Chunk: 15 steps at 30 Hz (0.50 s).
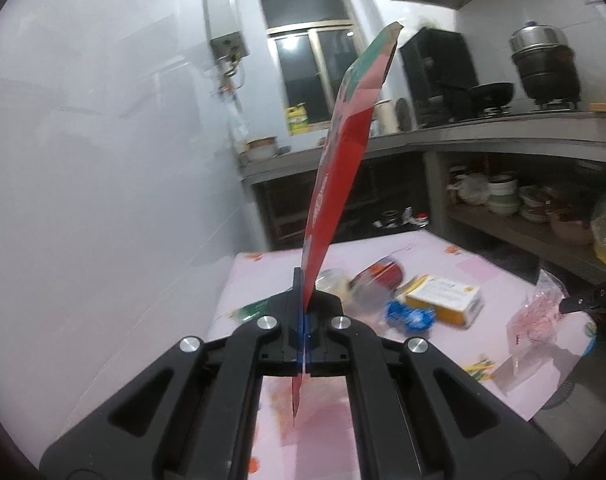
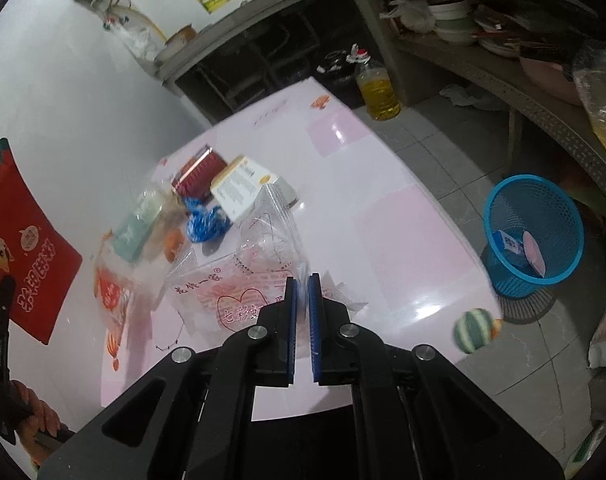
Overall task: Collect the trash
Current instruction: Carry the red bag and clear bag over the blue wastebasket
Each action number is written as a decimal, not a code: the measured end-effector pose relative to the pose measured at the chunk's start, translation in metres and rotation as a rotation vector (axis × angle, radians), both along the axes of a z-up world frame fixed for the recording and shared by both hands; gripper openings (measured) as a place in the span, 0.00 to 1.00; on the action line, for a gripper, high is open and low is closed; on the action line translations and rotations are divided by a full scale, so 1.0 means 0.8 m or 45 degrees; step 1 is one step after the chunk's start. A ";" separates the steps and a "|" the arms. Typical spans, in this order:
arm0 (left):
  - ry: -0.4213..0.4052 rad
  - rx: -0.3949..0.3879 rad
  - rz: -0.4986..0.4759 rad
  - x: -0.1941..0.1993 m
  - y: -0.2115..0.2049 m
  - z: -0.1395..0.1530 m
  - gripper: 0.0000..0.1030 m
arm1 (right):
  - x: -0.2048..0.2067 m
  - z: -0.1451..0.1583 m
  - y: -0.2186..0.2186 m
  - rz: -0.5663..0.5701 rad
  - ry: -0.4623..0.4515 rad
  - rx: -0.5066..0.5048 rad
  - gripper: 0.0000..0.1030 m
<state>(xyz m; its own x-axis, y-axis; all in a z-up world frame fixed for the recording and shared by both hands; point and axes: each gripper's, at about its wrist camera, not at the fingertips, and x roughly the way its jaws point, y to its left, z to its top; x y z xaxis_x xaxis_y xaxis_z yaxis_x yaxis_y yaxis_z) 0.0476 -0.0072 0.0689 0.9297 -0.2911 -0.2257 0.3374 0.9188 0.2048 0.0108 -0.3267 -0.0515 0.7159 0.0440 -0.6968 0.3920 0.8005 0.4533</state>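
Two grippers, both clamped on trash. Hard to make out: the pile mid-bench is smeared in the left wrist view, so the blue crinkled wrapper (image 1: 410,316) and yellow-and-white box (image 1: 443,298) are about all I can name there. The red packet (image 1: 345,160) runs edge-on, its print mostly unreadable from that side.

The right wrist view fills gaps: the red packet's front with a cartoon and white lettering, at far left, plus the hand (image 2: 35,416) on the left tool, cut off by the frame. Only this view shows the blue mesh basket (image 2: 533,236) on the floor beside the pink bench (image 2: 403,216), with a couple of scraps inside.

Left gripper (image 1: 304,308): jaws fully closed on the red packet's lower edge, packet sticking up above the bench. Right gripper (image 2: 301,284): pinching the clear printed bag (image 2: 243,276), which trails down to the bench top.
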 end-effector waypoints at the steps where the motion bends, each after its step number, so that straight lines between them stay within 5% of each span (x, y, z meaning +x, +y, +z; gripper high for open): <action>1: 0.000 0.002 -0.027 -0.002 -0.007 0.003 0.00 | -0.005 0.002 -0.004 -0.012 -0.009 0.000 0.06; 15: 0.028 -0.002 -0.490 -0.033 -0.165 0.020 0.00 | -0.172 0.023 -0.128 -0.512 -0.115 -0.055 0.06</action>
